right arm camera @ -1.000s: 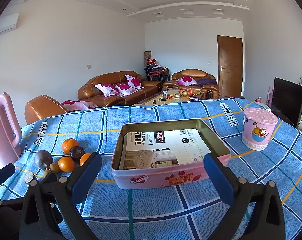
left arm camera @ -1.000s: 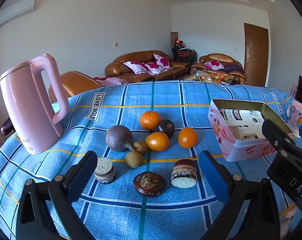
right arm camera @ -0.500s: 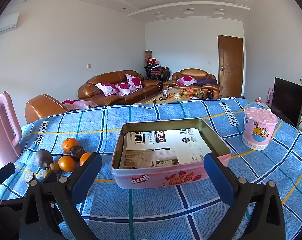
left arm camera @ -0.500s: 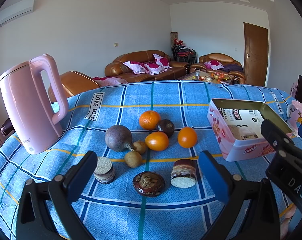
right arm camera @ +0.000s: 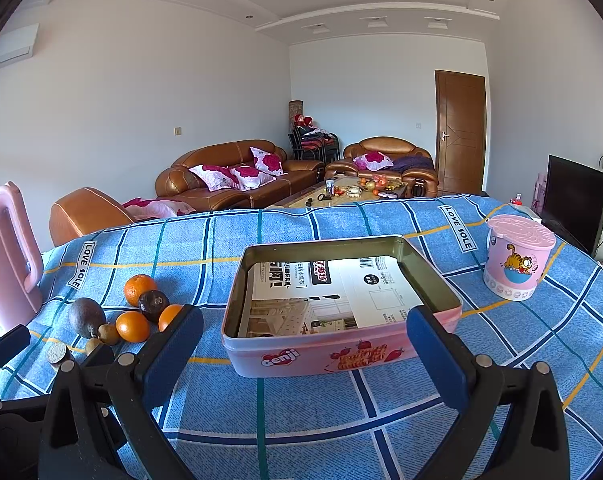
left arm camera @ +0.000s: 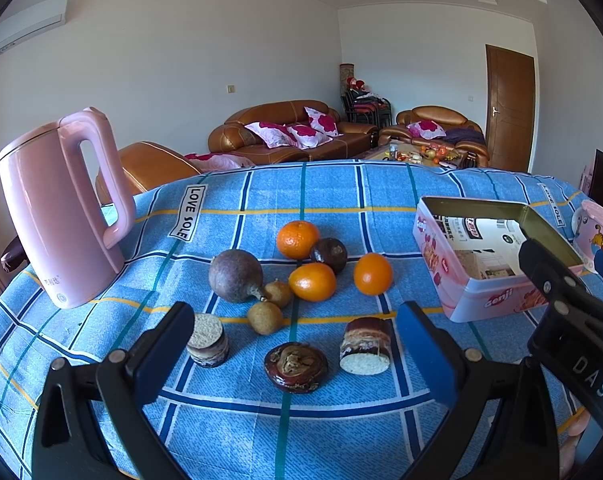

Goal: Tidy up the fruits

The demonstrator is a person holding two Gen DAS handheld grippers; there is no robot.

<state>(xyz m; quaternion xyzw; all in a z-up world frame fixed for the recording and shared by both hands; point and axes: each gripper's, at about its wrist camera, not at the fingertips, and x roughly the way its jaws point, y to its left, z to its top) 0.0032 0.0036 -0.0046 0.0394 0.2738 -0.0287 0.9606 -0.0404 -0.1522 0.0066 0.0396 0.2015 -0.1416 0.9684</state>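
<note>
Fruits lie in a cluster on the blue checked tablecloth: three oranges (left arm camera: 312, 281), a large purple passion fruit (left arm camera: 235, 275), a smaller dark one (left arm camera: 329, 254) and two small brown longans (left arm camera: 265, 317). Nearer me lie three cut dark pieces (left arm camera: 296, 366). My left gripper (left arm camera: 295, 346) hovers open just in front of them, holding nothing. To the right stands an open pink Genji tin (right arm camera: 341, 354) lined with printed paper. My right gripper (right arm camera: 305, 344) is open in front of the tin, empty. The fruit cluster (right arm camera: 132, 326) shows at its left.
A tall pink kettle (left arm camera: 61, 216) stands at the table's left. A pink lidded cup with a cartoon cat (right arm camera: 515, 258) sits at the right. Beyond the table are brown sofas, a coffee table, a door and a TV.
</note>
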